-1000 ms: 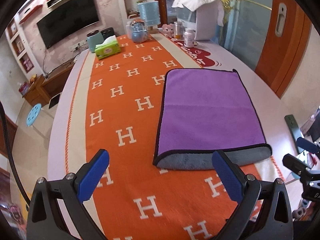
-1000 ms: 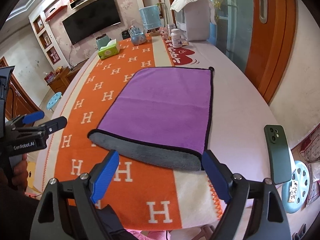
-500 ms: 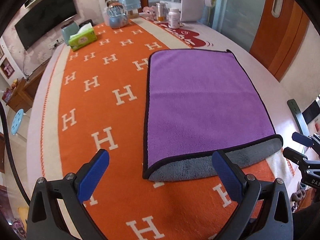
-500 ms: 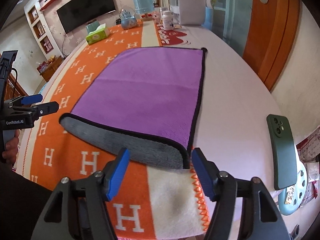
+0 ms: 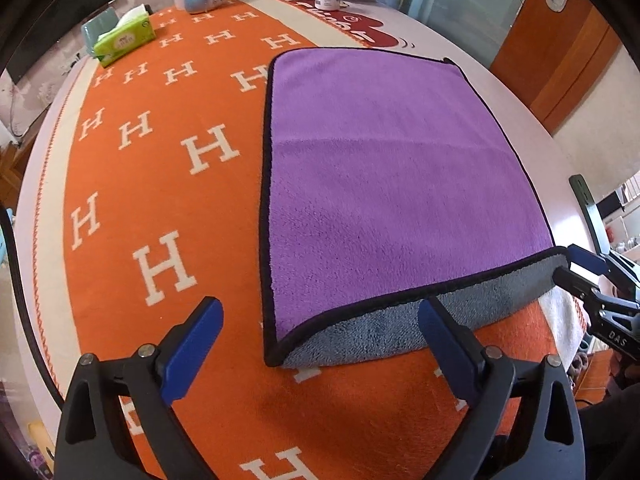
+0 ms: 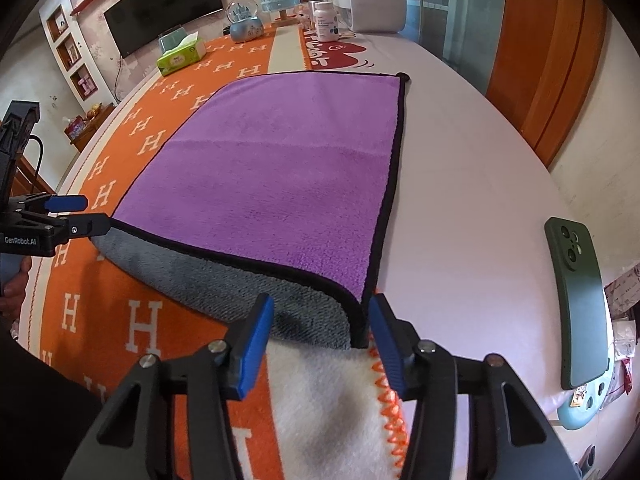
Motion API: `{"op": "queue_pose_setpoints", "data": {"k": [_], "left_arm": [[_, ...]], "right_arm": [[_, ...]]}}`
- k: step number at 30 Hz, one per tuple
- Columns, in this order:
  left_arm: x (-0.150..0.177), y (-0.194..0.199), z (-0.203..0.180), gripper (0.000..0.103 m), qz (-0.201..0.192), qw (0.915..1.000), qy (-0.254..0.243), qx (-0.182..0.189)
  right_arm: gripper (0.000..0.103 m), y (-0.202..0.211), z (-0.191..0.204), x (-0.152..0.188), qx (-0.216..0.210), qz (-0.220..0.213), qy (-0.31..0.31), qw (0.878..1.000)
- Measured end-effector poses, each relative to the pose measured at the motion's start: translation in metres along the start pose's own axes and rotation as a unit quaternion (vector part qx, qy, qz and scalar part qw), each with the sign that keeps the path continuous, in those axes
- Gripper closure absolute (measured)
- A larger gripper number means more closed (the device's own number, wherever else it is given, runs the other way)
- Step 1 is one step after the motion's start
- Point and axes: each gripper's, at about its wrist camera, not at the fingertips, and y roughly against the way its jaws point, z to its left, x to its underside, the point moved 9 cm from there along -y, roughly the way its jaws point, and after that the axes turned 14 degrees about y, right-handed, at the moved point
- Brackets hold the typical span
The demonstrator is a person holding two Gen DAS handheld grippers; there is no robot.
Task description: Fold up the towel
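We see the purple plush towel with black piping and grey underside [image 5: 392, 184] lying folded flat on the orange H-patterned blanket [image 5: 168, 160], its rounded fold edge nearest us and its right side over the bare pale tabletop [image 6: 472, 184]. Our left gripper [image 5: 320, 324] hangs wide open, its blue-padded fingers [image 5: 196, 340] straddling the towel's near left corner without touching. Our right gripper [image 6: 320, 336] is open too, narrower, bracketing the near right corner above the blanket's white fringe. Open tabletop lies right of the towel up to a dark green phone [image 6: 580, 304]. A green tissue pack [image 5: 124, 38], a snow globe [image 6: 242, 24] and a white pill bottle [image 6: 326, 22] stand well beyond the far edge.
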Motion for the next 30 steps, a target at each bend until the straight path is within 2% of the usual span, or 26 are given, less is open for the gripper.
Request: {"op": "queue_pose_setpoints", "data": {"k": [3, 7, 15, 25, 29, 30], "left_arm": [[0.0, -0.005, 0.001, 0.015, 0.012, 0.9999, -0.001, 0.01], [0.003, -0.013, 0.001, 0.02, 0.035, 0.9989, 0.003, 0.03], [0.008, -0.019, 0.002, 0.045, 0.056, 0.9975, 0.009, 0.042], [0.012, -0.012, 0.014, 0.071, 0.053, 0.998, 0.013, 0.031], [0.014, -0.014, 0.018, 0.089, 0.064, 0.9976, 0.017, 0.021], [0.014, -0.015, 0.018, 0.091, 0.065, 0.9974, 0.02, 0.023]], "right_arm": [[0.06, -0.003, 0.0, 0.0, -0.003, 0.003, -0.001, 1.0], [0.065, -0.004, -0.001, 0.002, -0.004, 0.008, -0.002, 1.0], [0.077, -0.002, -0.005, 0.006, 0.0, 0.01, -0.007, 1.0], [0.089, 0.001, -0.007, 0.008, -0.001, 0.01, -0.005, 1.0], [0.096, 0.002, -0.005, 0.009, -0.008, 0.013, 0.0, 1.0], [0.097, 0.002, -0.005, 0.009, -0.01, 0.014, 0.001, 1.0]]}}
